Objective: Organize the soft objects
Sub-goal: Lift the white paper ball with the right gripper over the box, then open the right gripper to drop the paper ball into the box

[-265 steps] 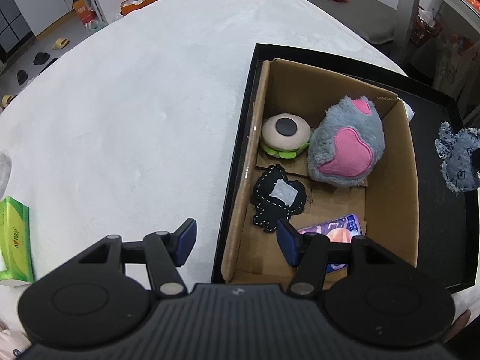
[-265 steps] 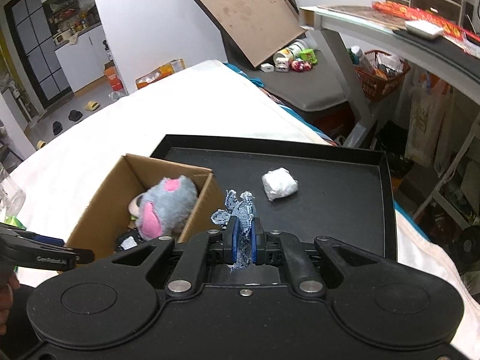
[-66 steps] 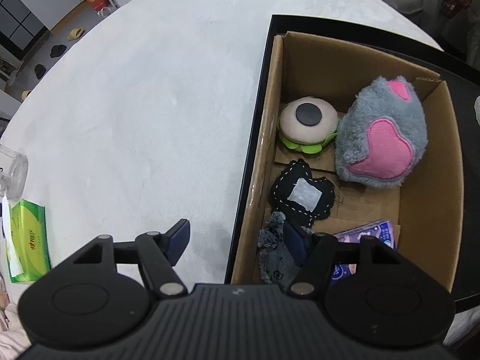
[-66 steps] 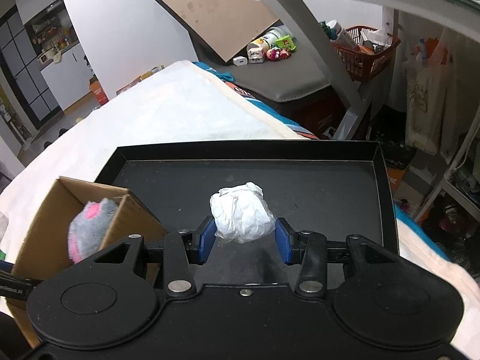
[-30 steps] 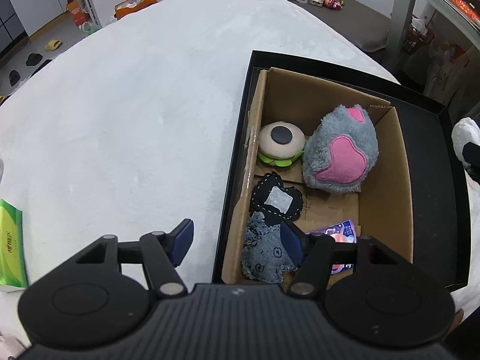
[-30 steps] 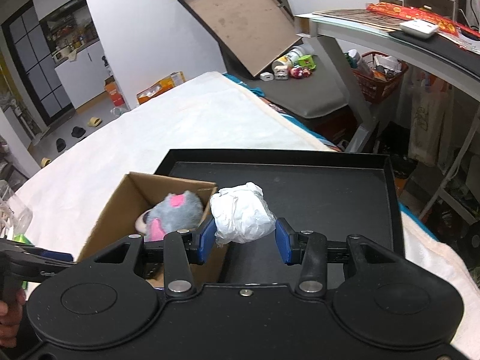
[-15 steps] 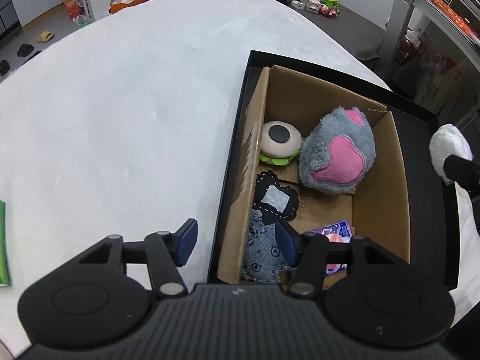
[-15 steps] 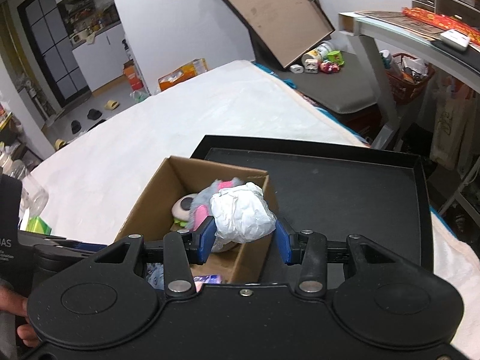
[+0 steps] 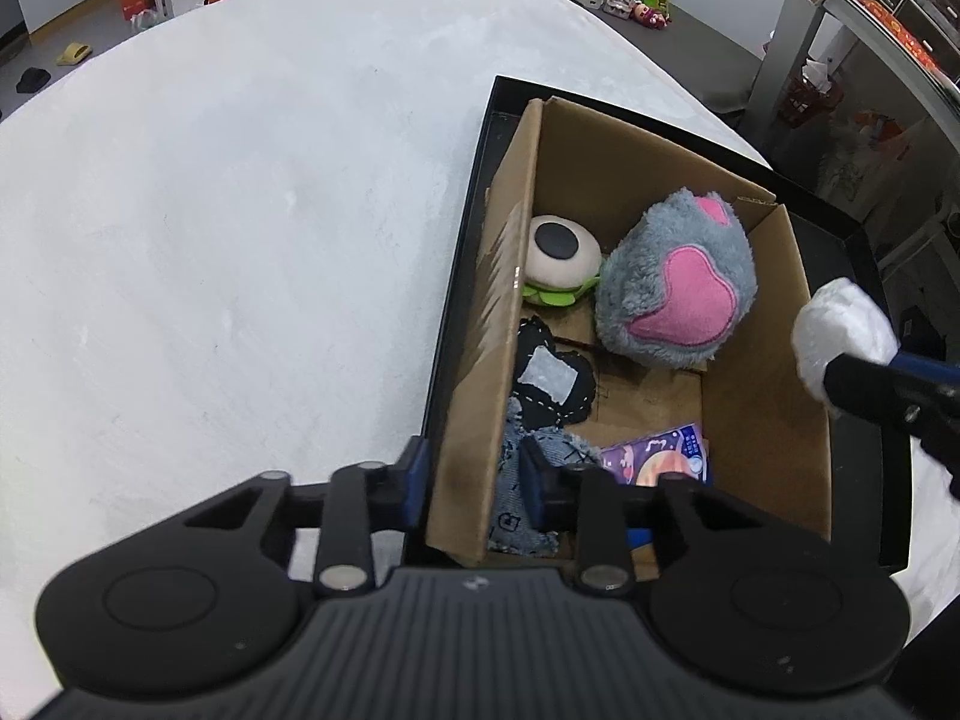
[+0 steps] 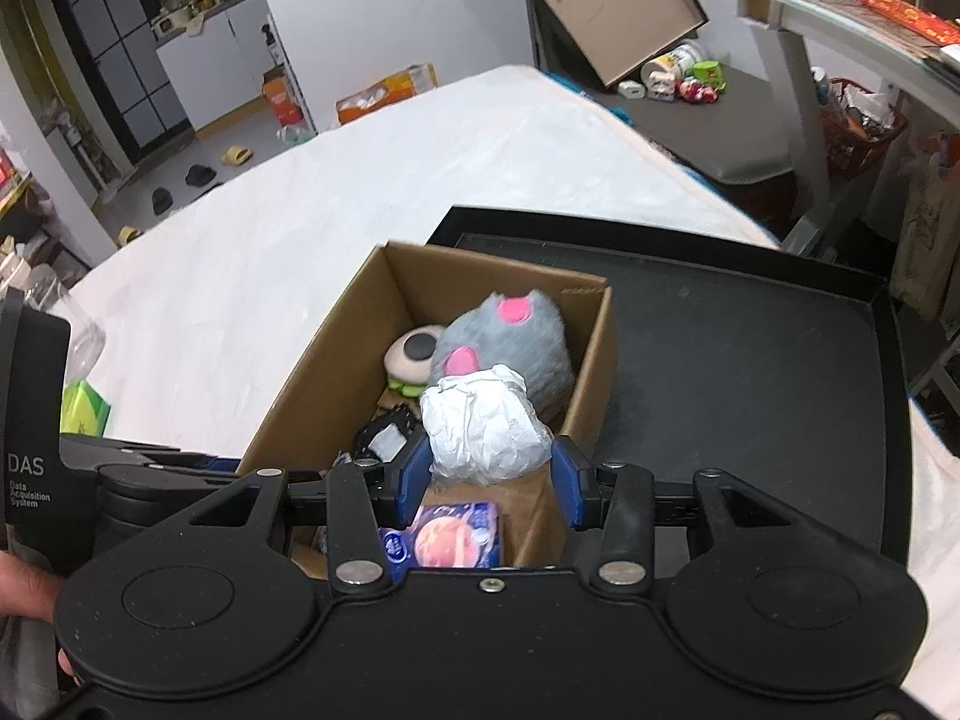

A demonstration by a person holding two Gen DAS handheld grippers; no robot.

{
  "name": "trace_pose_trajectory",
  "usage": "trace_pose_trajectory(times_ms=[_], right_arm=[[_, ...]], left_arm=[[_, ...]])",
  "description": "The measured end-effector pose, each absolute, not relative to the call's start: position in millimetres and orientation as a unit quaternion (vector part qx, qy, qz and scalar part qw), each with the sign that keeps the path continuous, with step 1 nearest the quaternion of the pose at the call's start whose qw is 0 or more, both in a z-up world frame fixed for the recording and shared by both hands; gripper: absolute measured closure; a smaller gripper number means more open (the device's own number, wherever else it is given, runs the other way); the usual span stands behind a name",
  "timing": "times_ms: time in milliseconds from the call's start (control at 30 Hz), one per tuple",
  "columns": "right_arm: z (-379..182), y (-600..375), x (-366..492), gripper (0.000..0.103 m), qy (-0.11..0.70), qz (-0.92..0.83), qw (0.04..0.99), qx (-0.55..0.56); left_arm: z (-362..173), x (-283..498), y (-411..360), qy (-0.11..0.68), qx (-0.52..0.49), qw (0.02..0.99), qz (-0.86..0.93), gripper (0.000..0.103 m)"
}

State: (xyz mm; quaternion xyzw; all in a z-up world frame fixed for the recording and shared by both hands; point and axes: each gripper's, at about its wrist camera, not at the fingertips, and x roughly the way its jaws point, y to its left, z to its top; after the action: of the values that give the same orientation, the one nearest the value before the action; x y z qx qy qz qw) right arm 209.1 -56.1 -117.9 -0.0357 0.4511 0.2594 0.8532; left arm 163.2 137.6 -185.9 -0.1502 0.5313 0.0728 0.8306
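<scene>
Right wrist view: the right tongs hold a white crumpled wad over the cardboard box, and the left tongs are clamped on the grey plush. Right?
Not quite. The left wrist view shows the left tongs closing across the cardboard box wall, not on the grey plush, which lies untouched inside. The right tongs do hold the white crumpled wad over the box.

The box [image 9: 762, 432] is plain brown corrugated cardboard, matt, with a roughly torn near wall, and it stands in a black tray [image 10: 750, 360] with a dull, faintly dusty finish on a white cover [image 9: 240, 228] of soft, napped cloth. Inside lie a shaggy grey plush toy [image 9: 672, 282] with smooth pink felt patches, a frayed denim piece [image 9: 516, 450] and a glossy printed packet [image 9: 660, 456]. The white bundle [image 10: 483, 423] looks like crinkled thin plastic or paper, and both grippers are matt black plastic with blue pads [image 10: 567, 483] and bright metal screw heads.
</scene>
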Motion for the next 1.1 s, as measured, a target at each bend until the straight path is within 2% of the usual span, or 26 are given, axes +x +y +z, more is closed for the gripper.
trace_pose_trajectory(times_ms=[200,733,1100], right_arm=[[-130,-43,209,0.060,0.470,0.256,0.843,-0.047],[-152,-20,215,0.060,0.488,0.239,0.836,-0.081],[-142,-20,212,0.046,0.476,0.238,0.842,-0.088]], left_arm=[[-189,160,140,0.525,-0.153,0.834,0.071,0.086],[-193,160,142,0.527,-0.156,0.833,0.060,0.086],[-192,161,142,0.528,-0.155,0.833,0.060,0.086]])
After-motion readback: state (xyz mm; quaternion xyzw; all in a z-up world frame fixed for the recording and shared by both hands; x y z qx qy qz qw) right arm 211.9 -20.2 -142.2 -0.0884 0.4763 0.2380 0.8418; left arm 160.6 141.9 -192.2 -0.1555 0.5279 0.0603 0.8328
